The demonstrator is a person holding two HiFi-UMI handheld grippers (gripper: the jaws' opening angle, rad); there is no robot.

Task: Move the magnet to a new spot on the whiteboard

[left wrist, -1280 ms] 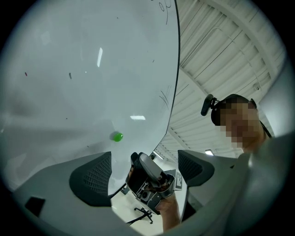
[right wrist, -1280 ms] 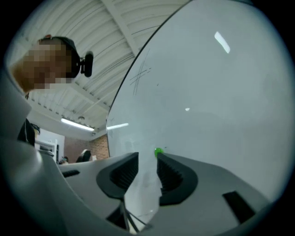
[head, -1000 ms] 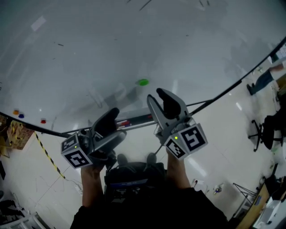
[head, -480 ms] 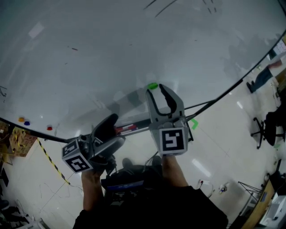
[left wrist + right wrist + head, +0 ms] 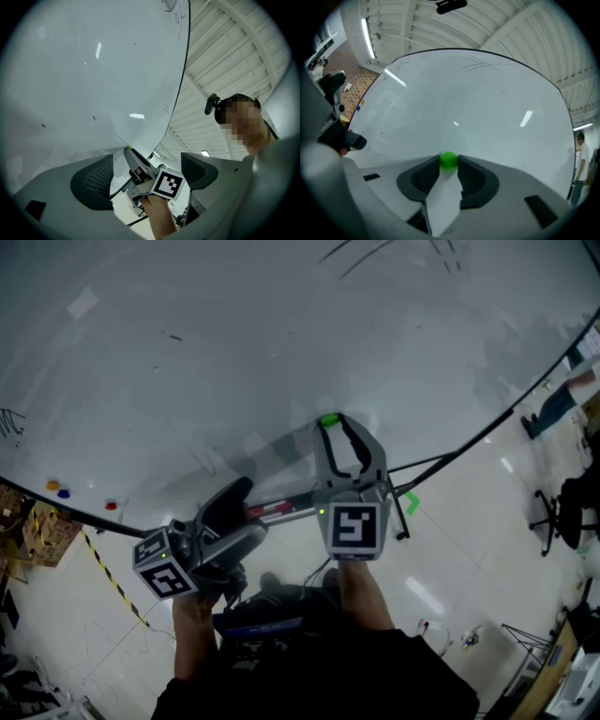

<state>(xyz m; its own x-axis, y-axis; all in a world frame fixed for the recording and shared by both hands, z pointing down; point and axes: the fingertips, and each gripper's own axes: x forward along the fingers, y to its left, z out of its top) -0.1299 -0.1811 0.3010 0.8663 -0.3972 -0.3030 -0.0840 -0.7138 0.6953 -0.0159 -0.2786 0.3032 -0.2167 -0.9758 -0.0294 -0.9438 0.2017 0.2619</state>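
We look down on a large whiteboard point(image 5: 234, 352) that fills most of the head view. The magnet point(image 5: 328, 420) is a small bright green button on the board's lower middle part, a little above the bottom rail point(image 5: 450, 454). It is well apart from three small magnets point(image 5: 62, 491) in orange, blue and red that sit near the board's lower left edge. In the right gripper view the magnet looks round, so we find no long axis in it. It sits against the board with its rounded face pointing out toward the gripper. The right gripper point(image 5: 337, 426) is held upright, reaching straight at the board, with its marker cube point(image 5: 354, 529) facing us. Its fingers point(image 5: 423, 180) stand a narrow way apart and are closing, with the magnet right between their tips. Both tips seem to touch the magnet's sides, though at this wide angle we cannot be certain how firmly they press. The left gripper point(image 5: 251, 509) hangs lower and to the left, near the bottom rail and beside some red and blue markers point(image 5: 272, 510) lying there. Its fingers point(image 5: 93, 180) are spread wide and touch nothing. Through the gap between them, the left gripper view shows the right gripper against the board and the hand point(image 5: 154, 206) that carries it.
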